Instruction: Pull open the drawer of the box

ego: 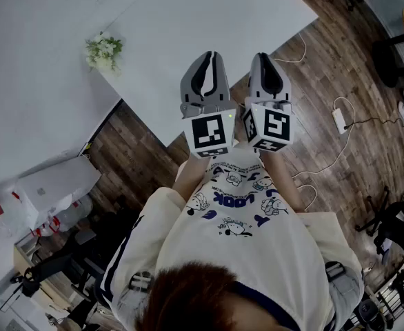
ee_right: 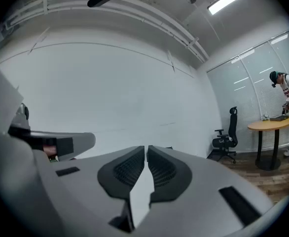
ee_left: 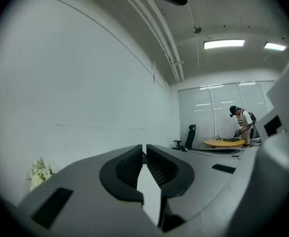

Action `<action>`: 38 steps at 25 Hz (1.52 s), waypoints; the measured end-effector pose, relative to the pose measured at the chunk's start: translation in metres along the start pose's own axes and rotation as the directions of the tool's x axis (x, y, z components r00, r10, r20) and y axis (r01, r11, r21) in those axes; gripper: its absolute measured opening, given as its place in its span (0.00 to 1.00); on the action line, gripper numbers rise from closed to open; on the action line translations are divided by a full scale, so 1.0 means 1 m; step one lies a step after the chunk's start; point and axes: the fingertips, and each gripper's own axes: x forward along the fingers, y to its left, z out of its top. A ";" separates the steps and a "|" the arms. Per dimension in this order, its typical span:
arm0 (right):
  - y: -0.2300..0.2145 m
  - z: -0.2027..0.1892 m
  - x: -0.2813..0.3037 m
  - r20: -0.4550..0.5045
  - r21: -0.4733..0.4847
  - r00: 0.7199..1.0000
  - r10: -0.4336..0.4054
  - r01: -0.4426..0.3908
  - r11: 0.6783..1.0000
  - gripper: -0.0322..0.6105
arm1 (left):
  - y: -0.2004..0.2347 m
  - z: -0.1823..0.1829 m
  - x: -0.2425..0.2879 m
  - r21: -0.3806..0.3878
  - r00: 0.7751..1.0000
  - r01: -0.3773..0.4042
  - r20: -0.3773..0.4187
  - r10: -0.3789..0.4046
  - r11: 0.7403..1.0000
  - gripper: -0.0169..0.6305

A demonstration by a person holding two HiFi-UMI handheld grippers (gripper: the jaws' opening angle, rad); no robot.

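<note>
No box with a drawer shows in any view. In the head view both grippers are held side by side in front of the person's chest, pointing away over the edge of a white table (ego: 209,19). My left gripper (ego: 211,56) is shut with nothing between its jaws; in the left gripper view (ee_left: 144,148) its ribbed pads meet against a bare white wall. My right gripper (ego: 263,58) is also shut and empty, and its pads touch in the right gripper view (ee_right: 146,148).
A small bunch of white flowers (ego: 104,50) stands at the table's left corner. A white charger and cables (ego: 339,119) lie on the wooden floor at right. White boxes and bags (ego: 54,181) sit lower left. Far off, a person (ee_right: 287,112) stands at a round table (ee_right: 272,125) beside an office chair (ee_right: 226,137).
</note>
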 end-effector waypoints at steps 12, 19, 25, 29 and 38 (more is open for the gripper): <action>-0.002 -0.001 0.011 0.003 0.007 1.000 -0.007 0.007 1.000 0.12 | 0.003 -0.002 0.013 -0.002 1.000 0.006 -0.009 -0.006 1.000 0.08; -0.002 -0.006 0.029 -0.006 0.022 1.000 -0.006 0.007 1.000 0.12 | 0.009 -0.005 0.030 -0.001 1.000 0.018 -0.011 -0.018 1.000 0.08; -0.002 -0.007 0.044 -0.003 0.036 1.000 -0.011 0.011 0.999 0.12 | 0.014 -0.002 0.047 0.003 0.999 0.036 -0.001 -0.036 0.999 0.08; -0.001 -0.007 0.052 -0.003 0.029 1.000 -0.022 0.023 0.999 0.12 | 0.018 -0.003 0.053 -0.008 0.999 0.047 -0.004 -0.047 0.999 0.08; -0.005 -0.013 0.062 -0.031 0.031 0.999 -0.034 0.035 0.999 0.12 | 0.022 -0.010 0.065 -0.018 0.998 0.055 -0.018 -0.055 0.998 0.08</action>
